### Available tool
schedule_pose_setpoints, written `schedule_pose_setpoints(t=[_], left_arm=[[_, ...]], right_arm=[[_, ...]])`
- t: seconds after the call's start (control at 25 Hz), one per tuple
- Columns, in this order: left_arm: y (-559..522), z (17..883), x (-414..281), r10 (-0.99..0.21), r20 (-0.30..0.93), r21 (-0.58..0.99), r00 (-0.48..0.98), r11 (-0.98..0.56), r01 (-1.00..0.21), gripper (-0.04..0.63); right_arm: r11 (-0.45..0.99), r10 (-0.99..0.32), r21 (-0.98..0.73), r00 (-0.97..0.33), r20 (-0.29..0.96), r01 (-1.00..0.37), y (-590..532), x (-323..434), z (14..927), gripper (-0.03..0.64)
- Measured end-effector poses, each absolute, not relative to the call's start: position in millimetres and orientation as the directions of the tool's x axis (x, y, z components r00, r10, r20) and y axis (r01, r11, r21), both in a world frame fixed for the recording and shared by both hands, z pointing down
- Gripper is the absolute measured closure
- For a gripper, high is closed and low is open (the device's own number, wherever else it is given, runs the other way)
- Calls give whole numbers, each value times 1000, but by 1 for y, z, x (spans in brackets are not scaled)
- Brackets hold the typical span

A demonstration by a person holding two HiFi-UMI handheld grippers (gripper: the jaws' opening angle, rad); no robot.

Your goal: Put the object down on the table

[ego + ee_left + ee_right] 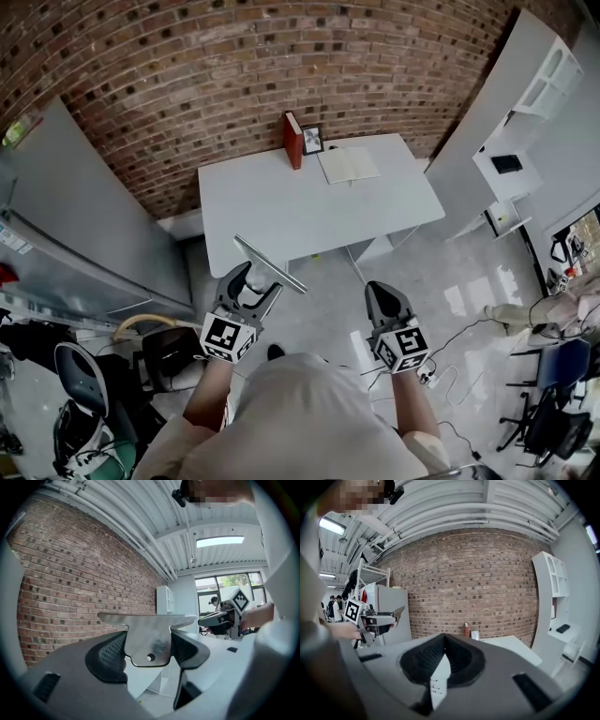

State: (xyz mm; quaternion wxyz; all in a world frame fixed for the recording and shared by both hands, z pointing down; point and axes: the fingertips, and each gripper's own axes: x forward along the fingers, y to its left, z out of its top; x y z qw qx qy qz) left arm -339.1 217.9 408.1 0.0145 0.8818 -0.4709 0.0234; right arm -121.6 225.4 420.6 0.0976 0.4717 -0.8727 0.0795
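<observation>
A flat metal scraper-like tool (272, 265) with a long thin blade is clamped in my left gripper (251, 281), held in the air short of the white table (281, 211). In the left gripper view the tool's plate (150, 637) sits between both black pads, blade level on top. My right gripper (382, 292) hovers beside it, shut and holding nothing; its pads (459, 660) meet at the tip. On the table's far side stand a red book (292, 139), a small picture frame (312, 140) and an open notebook (348, 164).
A grey cabinet (75, 225) stands to the left and white shelving (525, 112) to the right. A brick wall (234, 75) backs the table. An office chair (80, 375) sits at lower left. Cables (450, 375) lie on the floor.
</observation>
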Motion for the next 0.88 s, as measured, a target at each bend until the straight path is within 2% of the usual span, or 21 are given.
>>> schedule_pose_setpoints(t=[0.52, 0.88], left_arm=[[214, 421, -374, -793, 63, 4, 606, -607, -795, 321], [203, 427, -371, -765, 71, 17, 640, -641, -767, 319]], right_arm=[[486, -837, -61, -485, 254, -872, 233, -158, 432, 614], [434, -860, -72, -436, 265, -898, 233, -152, 436, 614]])
